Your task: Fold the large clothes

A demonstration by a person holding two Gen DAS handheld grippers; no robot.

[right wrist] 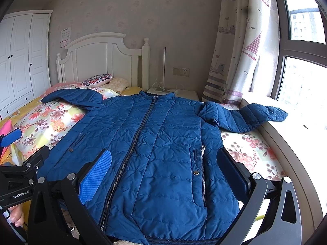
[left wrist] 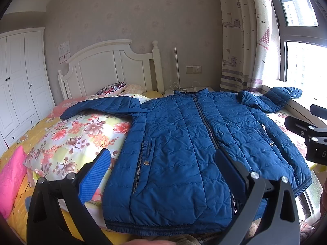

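Left wrist view shows the blue jacket [left wrist: 184, 143] flat on the bed [left wrist: 67, 136], collar far, hem near both tools. Left gripper [left wrist: 161, 169] and right gripper [right wrist: 163, 169] hover spread wide, holding nothing. Each sleeve lies sideways, nearer its own hand.

Both wrist views near hem, facing headboard [left wrist: 106, 61]; share jacket [left wrist: 184, 143].

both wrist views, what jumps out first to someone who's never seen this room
A big blue quilted jacket lies zipped and front up across the floral bedspread, sleeves spread, one reaching the windowsill. The left gripper and right gripper hang open above its hem. Behind stands a white headboard.
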